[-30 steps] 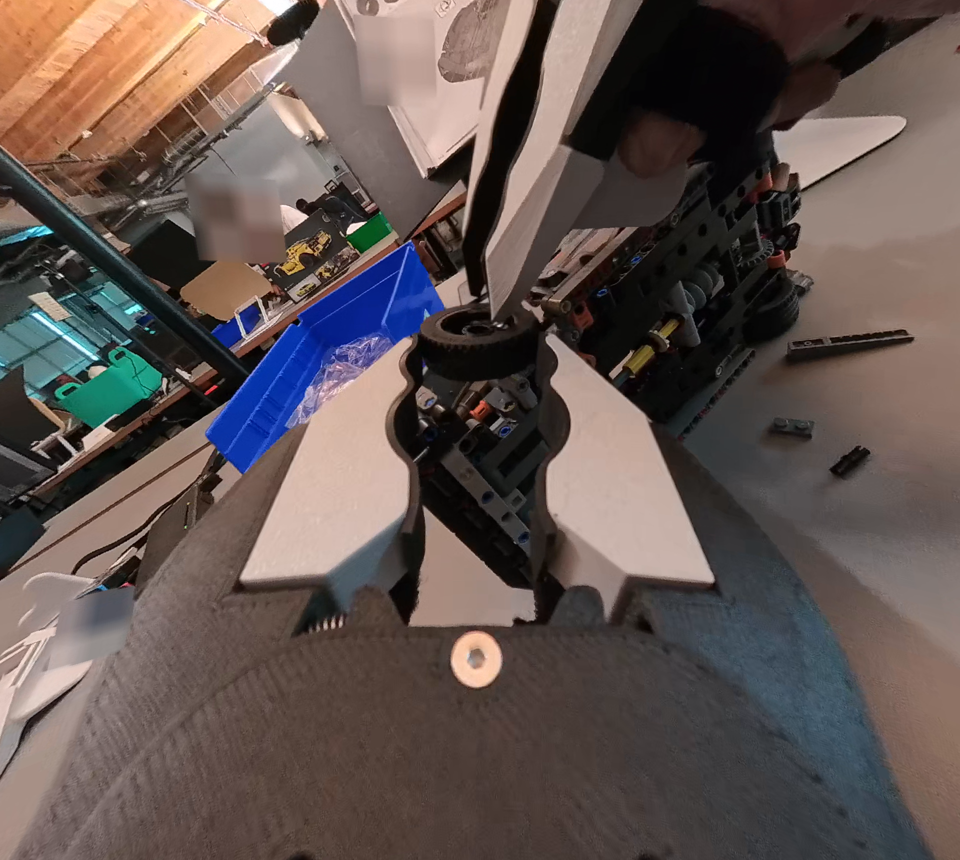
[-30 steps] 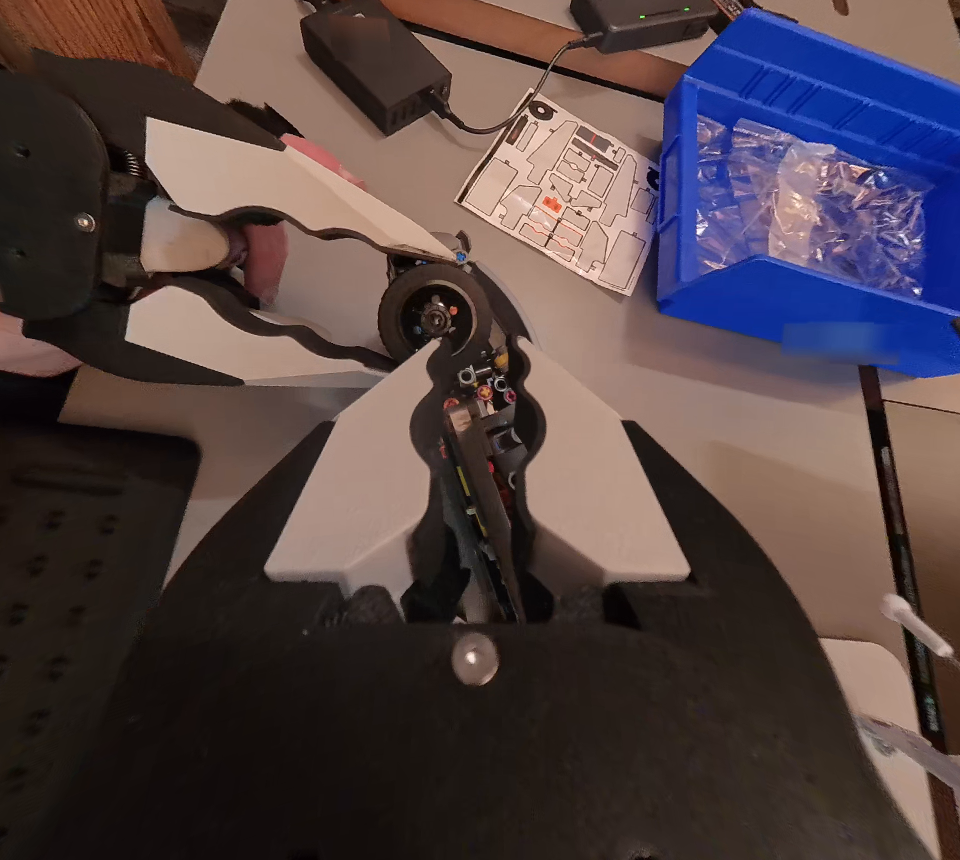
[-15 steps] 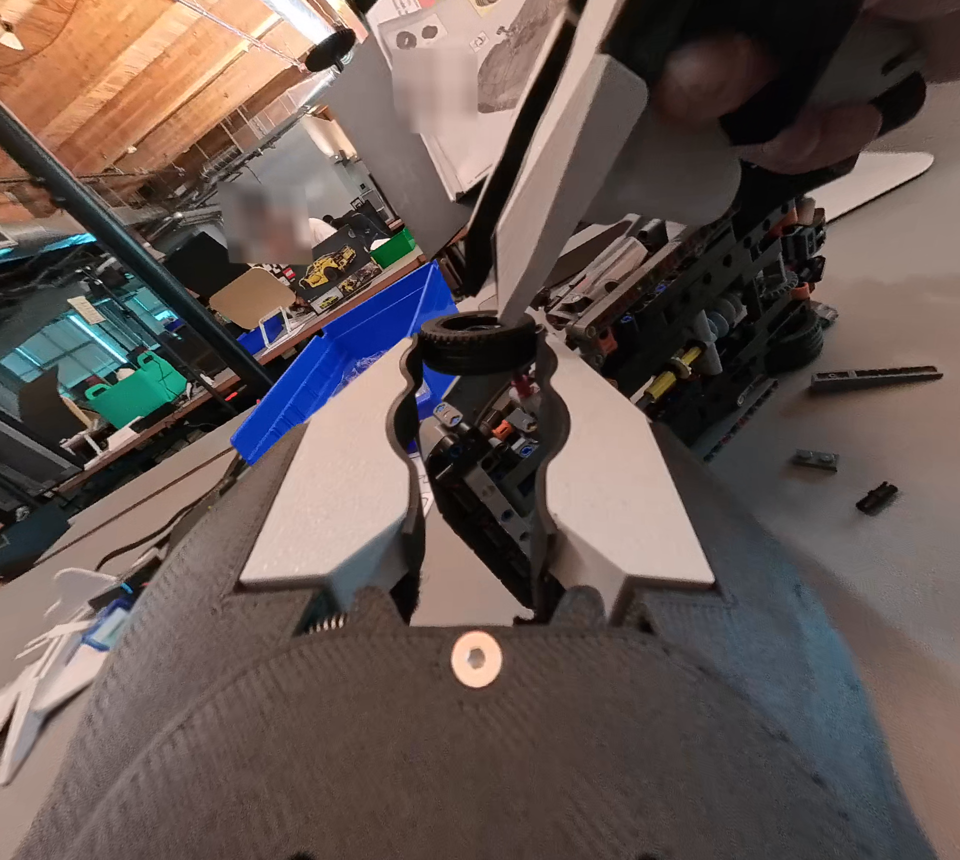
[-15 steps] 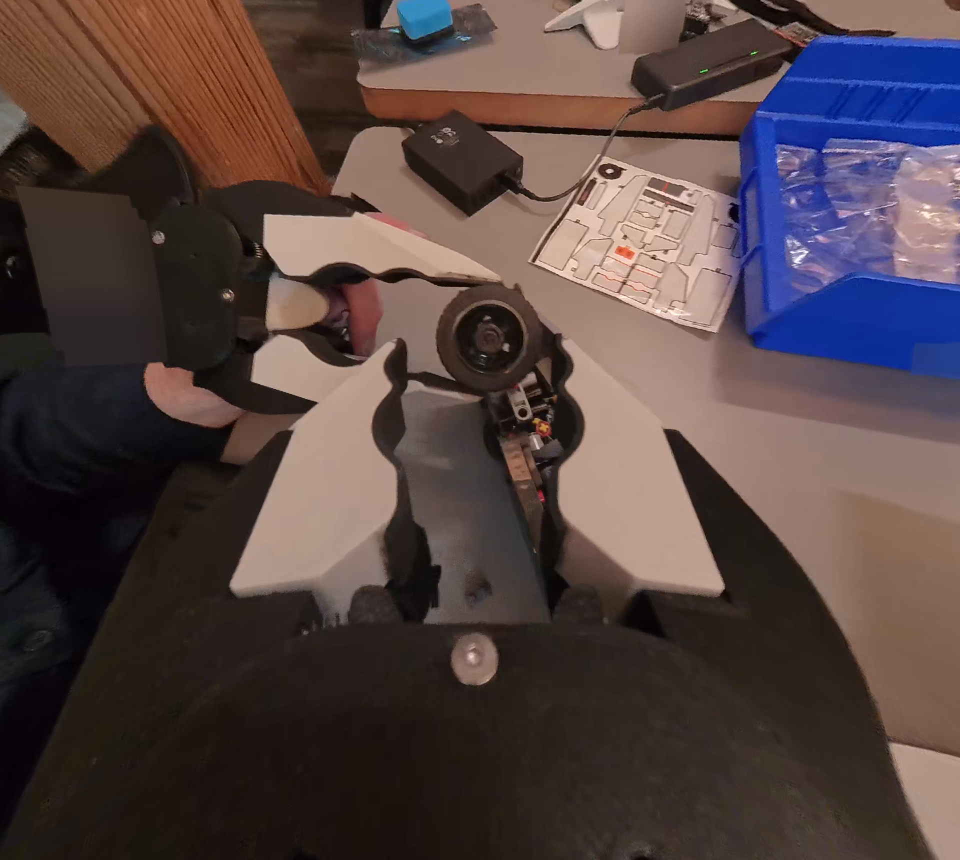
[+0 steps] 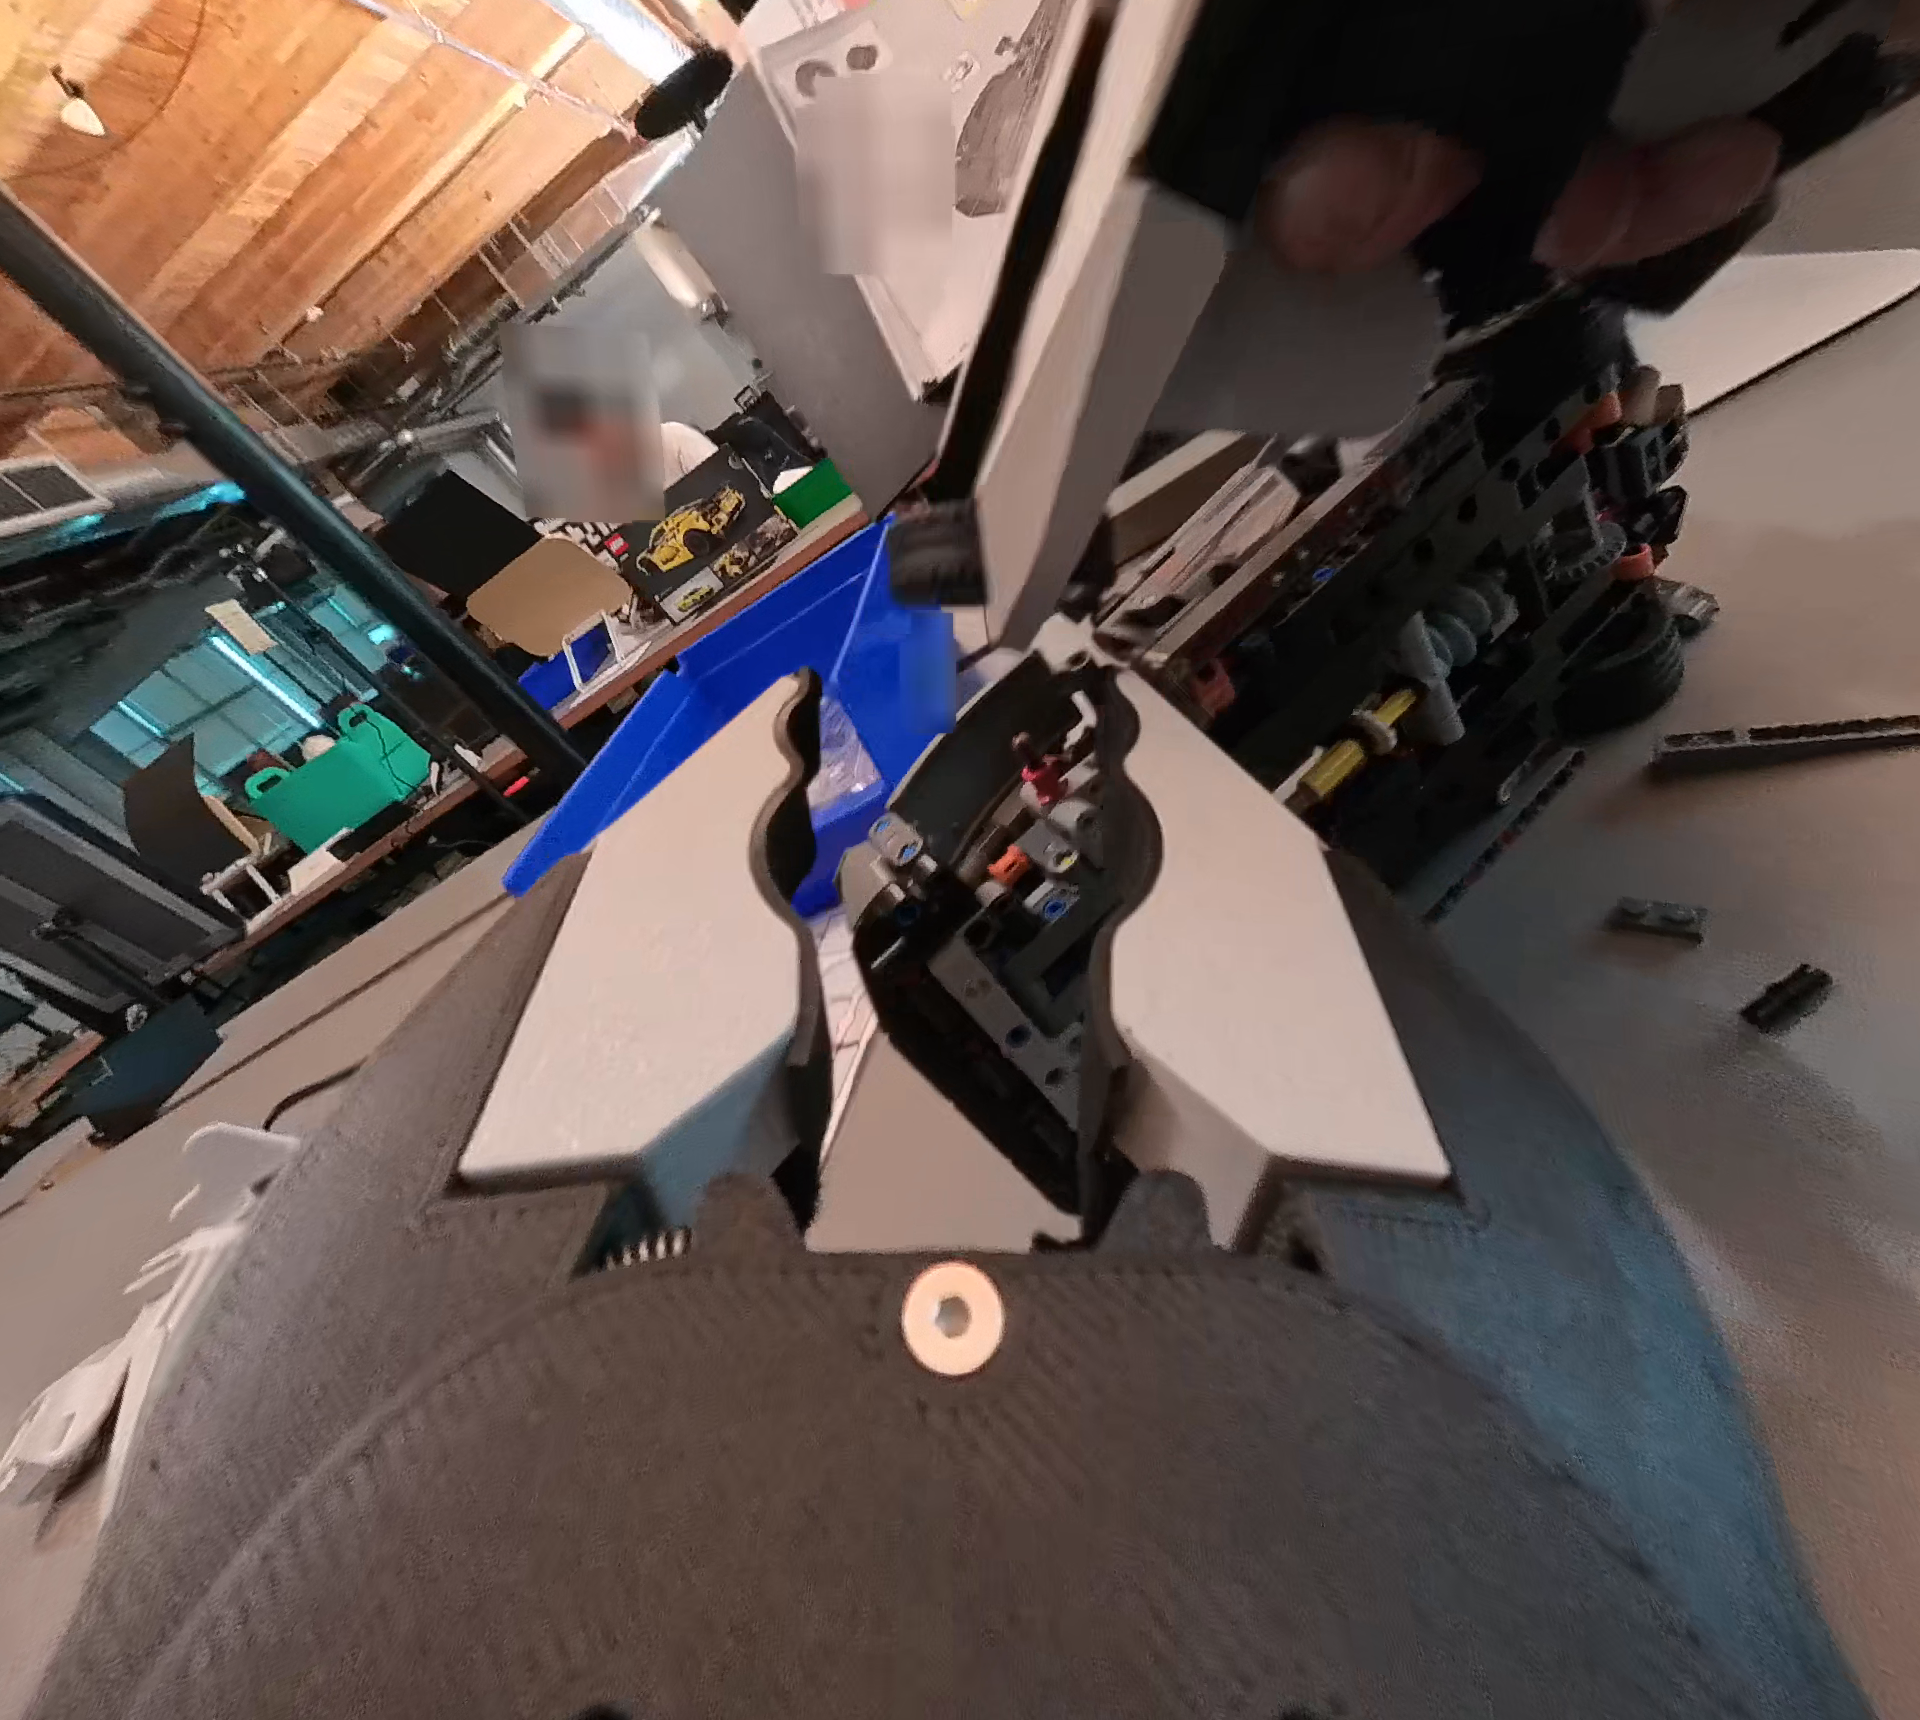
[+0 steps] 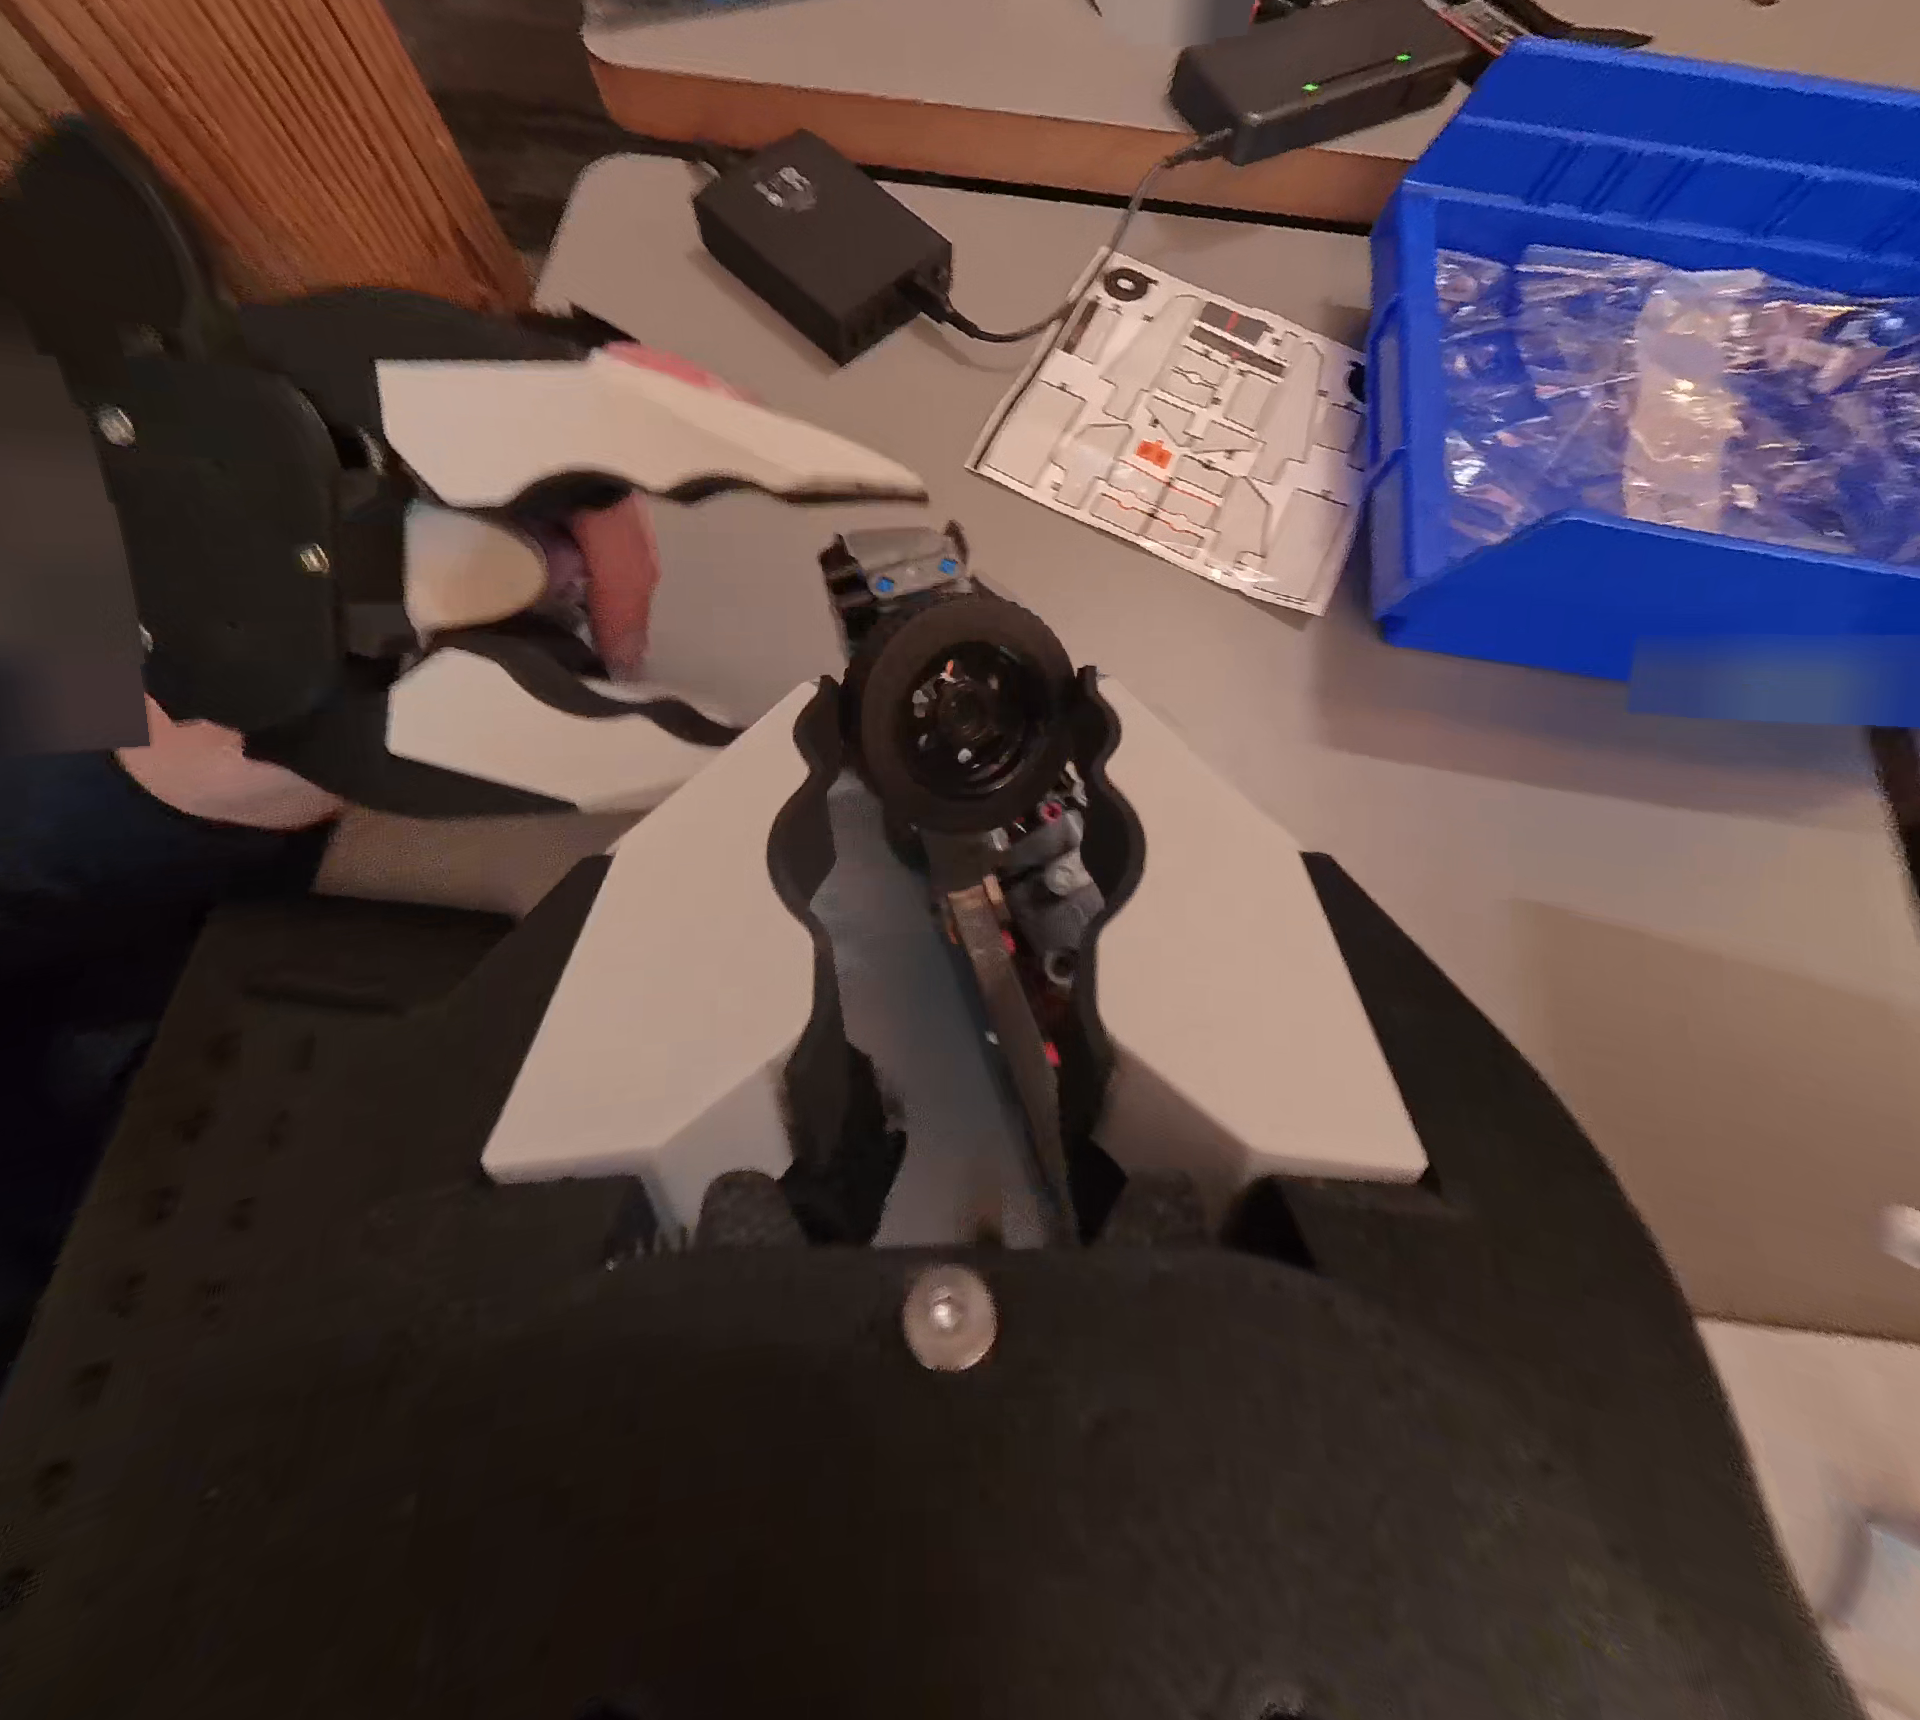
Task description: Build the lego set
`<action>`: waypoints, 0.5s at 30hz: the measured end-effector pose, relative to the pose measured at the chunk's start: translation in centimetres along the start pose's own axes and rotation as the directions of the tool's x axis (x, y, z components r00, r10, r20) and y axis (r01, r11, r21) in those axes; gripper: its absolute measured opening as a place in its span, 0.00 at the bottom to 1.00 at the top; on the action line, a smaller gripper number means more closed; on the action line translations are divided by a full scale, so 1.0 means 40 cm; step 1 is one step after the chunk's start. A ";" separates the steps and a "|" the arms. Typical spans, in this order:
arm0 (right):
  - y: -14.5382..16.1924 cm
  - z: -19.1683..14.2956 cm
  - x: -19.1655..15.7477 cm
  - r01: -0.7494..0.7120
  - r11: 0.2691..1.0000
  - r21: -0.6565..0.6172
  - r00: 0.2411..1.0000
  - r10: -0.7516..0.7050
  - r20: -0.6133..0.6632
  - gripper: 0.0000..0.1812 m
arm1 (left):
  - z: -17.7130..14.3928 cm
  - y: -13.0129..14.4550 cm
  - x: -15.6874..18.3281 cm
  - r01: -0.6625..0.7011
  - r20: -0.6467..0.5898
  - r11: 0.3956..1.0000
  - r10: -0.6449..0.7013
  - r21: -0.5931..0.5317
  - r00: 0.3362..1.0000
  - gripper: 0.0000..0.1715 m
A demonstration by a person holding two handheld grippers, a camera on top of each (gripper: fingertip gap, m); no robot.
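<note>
The surface (image 6: pixel 1558 787) lies bare to the right of the model (image 6: pixel 961 714), as far as the blue bin (image 6: pixel 1621 600). A sheet (image 6: pixel 1174 434) lies flat beyond the model. The left gripper (image 6: pixel 831 600) crowds its left side. In the left wrist view, loose pieces (image 5: pixel 1782 995) dot the surface.

Left gripper (image 5: pixel 951 714): two pale grey wedge fingers (image 5: pixel 665 974) with wavy black-lined inner edges, seated in a dark textured printed body; a silver screw (image 5: pixel 952 1319) sits centred just behind the fingers. Right gripper (image 6: pixel 951 714): same grey fingers (image 6: pixel 665 974), black body, central screw (image 6: pixel 948 1322). Hand (image 5: pixel 1496 39) on it wears a black fuzzy fingerless glove.
</note>
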State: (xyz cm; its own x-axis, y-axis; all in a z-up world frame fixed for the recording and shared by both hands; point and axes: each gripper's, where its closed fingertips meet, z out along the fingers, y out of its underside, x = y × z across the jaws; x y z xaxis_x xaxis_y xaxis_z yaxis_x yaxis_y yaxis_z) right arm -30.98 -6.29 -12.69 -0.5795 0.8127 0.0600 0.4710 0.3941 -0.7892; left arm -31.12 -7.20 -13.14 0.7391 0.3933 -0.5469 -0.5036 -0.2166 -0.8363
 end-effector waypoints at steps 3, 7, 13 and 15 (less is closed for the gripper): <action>0.012 0.000 0.008 0.090 0.994 -0.066 0.994 -0.094 -0.060 0.24 | -0.002 0.036 -0.021 0.046 -0.002 0.998 -0.046 -0.040 0.999 0.33; 0.030 0.031 0.007 0.248 0.948 -0.200 0.956 -0.273 -0.108 0.24 | 0.008 0.075 -0.009 0.087 -0.042 0.992 -0.091 -0.089 0.995 0.36; 0.038 0.070 -0.006 0.347 0.897 -0.273 0.923 -0.378 -0.072 0.24 | 0.013 0.099 0.014 0.135 -0.098 0.983 -0.148 -0.124 0.984 0.35; 0.040 0.072 -0.002 0.357 0.885 -0.300 0.915 -0.396 -0.078 0.24 | 0.014 0.097 0.014 0.151 -0.104 0.982 -0.163 -0.112 0.981 0.36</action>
State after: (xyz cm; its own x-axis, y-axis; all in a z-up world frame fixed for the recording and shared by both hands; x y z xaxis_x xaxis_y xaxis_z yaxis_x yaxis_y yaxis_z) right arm -32.09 -6.96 -15.71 -0.6646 0.6213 0.4151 0.4091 0.7674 -0.4937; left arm -32.92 -7.30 -16.68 0.8537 0.3284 -0.4042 -0.3326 -0.2532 -0.9084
